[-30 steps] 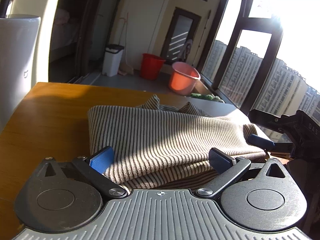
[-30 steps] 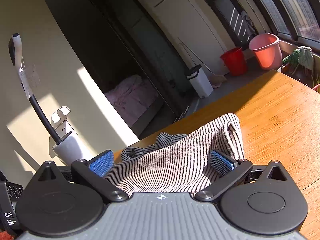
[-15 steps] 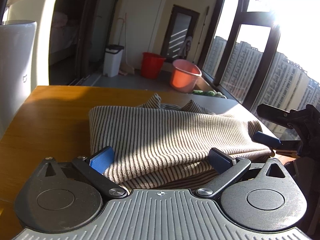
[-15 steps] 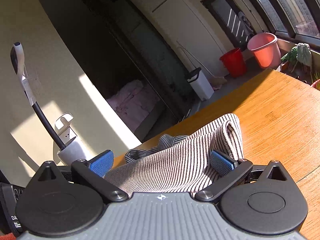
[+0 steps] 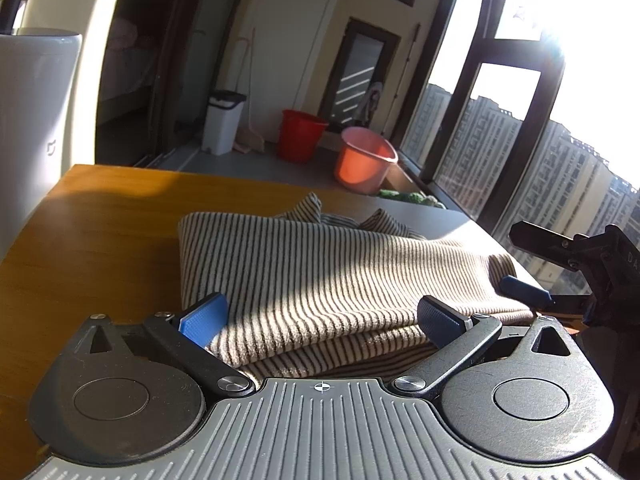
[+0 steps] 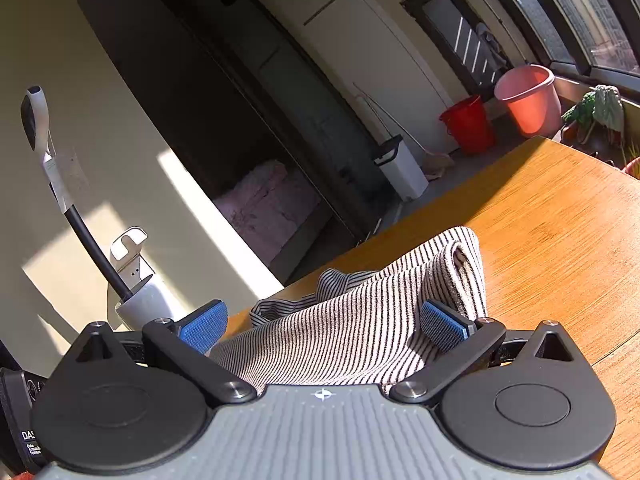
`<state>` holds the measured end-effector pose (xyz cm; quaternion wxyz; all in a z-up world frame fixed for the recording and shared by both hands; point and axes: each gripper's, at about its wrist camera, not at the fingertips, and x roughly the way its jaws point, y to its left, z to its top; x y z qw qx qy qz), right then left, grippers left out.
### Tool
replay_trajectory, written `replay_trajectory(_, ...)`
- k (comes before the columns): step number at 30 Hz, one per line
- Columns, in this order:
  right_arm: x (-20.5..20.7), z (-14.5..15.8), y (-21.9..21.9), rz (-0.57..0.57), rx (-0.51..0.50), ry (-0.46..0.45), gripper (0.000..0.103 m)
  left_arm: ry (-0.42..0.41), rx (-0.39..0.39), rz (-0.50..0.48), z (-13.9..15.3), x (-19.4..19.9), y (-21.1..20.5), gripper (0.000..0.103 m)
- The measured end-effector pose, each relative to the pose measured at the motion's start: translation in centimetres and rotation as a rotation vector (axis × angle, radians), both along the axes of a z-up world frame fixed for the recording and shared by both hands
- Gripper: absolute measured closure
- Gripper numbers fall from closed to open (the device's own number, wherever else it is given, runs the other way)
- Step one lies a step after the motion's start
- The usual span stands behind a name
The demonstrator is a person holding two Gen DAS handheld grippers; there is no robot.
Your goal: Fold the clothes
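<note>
A folded striped garment (image 5: 320, 276) is laid on the wooden worktop (image 5: 100, 232); the left gripper (image 5: 320, 318) and right gripper (image 6: 322, 326) are spread wide beside it.

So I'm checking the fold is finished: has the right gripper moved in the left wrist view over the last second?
Yes. The right gripper has drifted up and rightward, off the striped cloth.

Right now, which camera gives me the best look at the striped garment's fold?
Left wrist view: the striped garment lies across the table, its stacked layers visible from above. The right wrist view catches only one bunched end, foreshortened, so its outline is hidden.
</note>
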<state>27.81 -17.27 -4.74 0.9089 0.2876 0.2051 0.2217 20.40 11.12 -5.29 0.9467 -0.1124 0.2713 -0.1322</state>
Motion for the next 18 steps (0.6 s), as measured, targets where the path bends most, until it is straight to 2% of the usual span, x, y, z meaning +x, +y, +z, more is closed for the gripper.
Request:
replay_trajectory(5,0.0,-0.1,-0.2,0.002,0.015,0.001,0.0,0.007,0.048,0.009,0.1,0.0,-0.9,0.0)
replay_trajectory(11,0.2,0.0,0.1,-0.007,-0.002,0.007,0.0,0.033,0.205,0.025,0.1,0.3,-3.0,0.0)
replay_trajectory(15,0.4,0.2,0.8,-0.018,-0.041,0.015,0.0,0.037,0.157,0.017,0.0,0.2,-2.2,0.0)
replay_trajectory(18,0.6,0.3,1.3,-0.028,-0.063,0.021,0.0,0.026,0.082,0.011,0.0,0.0,-1.1,0.0)
